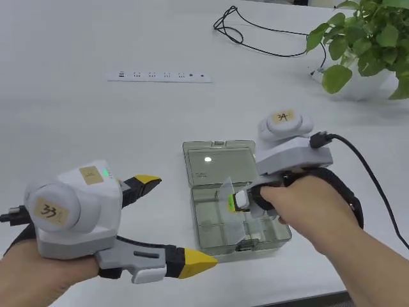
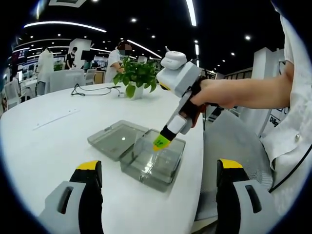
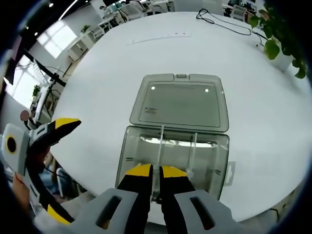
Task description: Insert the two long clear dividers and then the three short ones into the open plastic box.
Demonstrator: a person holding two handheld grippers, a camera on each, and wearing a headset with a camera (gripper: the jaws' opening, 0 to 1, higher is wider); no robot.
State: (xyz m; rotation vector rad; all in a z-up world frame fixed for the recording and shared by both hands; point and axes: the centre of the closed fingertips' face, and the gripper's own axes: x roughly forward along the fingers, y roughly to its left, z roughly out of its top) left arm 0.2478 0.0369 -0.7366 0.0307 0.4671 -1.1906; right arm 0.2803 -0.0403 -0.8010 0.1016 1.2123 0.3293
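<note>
Clear plastic box [image 3: 124,151], two dividers [image 3: 193,146] upright inside, right gripper [image 3: 155,170] pinching one divider [image 3: 160,141], left gripper [image 2: 159,165] wide, empty.

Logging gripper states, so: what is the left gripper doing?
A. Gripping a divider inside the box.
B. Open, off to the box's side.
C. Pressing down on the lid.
B: the left gripper has its jaws wide apart and empty, beside the box.

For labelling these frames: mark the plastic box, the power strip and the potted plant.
plastic box [image 1: 216,163], head view, on its open lid.
power strip [image 1: 158,76], head view, on the middle of its top face.
potted plant [image 1: 367,35], head view, on its leaves.
</note>
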